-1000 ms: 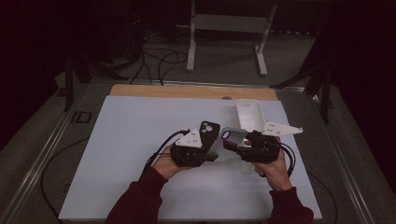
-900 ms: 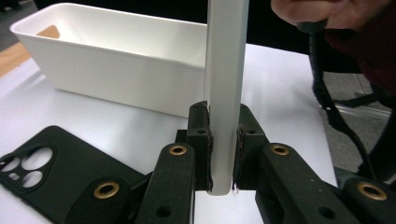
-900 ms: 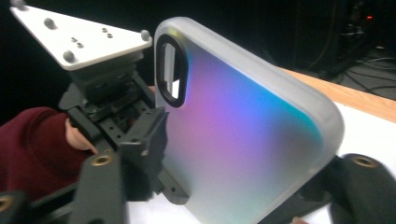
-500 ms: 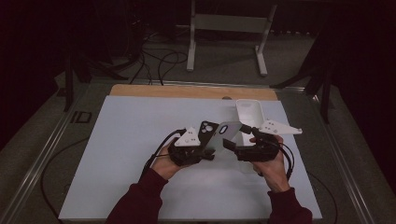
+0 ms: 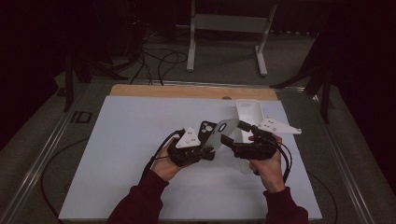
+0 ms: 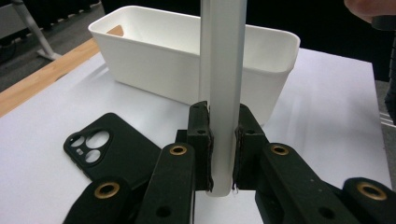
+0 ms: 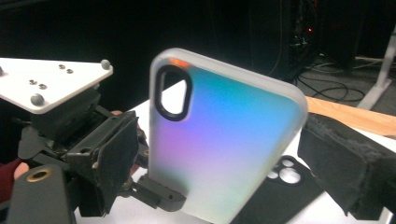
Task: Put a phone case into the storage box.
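A frosted phone case (image 5: 220, 133) with a rainbow sheen stands tilted above the table, and my left gripper (image 5: 211, 148) is shut on its lower edge. In the left gripper view the pads (image 6: 205, 140) press on both faces of the case (image 6: 223, 70). My right gripper (image 5: 232, 131) is open. Its jaws have just been opening and stand wide on either side of the case (image 7: 224, 140) without touching it. A black phone case (image 5: 205, 129) lies flat on the white tabletop behind the left gripper.
A white plastic bin (image 5: 250, 114) stands at the back right of the table, just beyond the right gripper. A wooden strip (image 5: 187, 91) runs along the table's far edge. Cables and a white stand are on the floor behind.
The right gripper's jaws have spread apart off the frosted case, and the right hand has drawn slightly right. The case now stands more upright in the left gripper.
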Available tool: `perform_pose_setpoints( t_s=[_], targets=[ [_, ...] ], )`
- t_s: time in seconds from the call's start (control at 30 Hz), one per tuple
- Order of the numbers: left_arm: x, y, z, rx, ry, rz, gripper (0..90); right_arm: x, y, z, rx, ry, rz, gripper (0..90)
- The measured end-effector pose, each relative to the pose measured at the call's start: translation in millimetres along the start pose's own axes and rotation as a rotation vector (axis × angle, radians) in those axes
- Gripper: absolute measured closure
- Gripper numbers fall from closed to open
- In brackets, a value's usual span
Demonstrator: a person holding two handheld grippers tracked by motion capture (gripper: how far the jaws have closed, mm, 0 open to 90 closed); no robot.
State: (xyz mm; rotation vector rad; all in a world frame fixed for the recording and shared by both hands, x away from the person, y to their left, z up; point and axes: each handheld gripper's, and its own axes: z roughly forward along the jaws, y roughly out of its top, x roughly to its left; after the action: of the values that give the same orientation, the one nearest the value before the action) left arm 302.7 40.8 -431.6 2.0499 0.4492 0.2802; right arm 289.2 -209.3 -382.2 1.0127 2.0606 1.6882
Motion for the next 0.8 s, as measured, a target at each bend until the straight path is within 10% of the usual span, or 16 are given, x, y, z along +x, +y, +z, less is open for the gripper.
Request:
perform_pose_setpoints(
  t_s=[0.8],
  targets=[
    [-10.5, -1.2, 9.4, -0.003, 0.043, -0.009, 81.0, 6.5, 3.5, 17.2, -0.023, -0.022, 0.091, 11.4]
  ],
)
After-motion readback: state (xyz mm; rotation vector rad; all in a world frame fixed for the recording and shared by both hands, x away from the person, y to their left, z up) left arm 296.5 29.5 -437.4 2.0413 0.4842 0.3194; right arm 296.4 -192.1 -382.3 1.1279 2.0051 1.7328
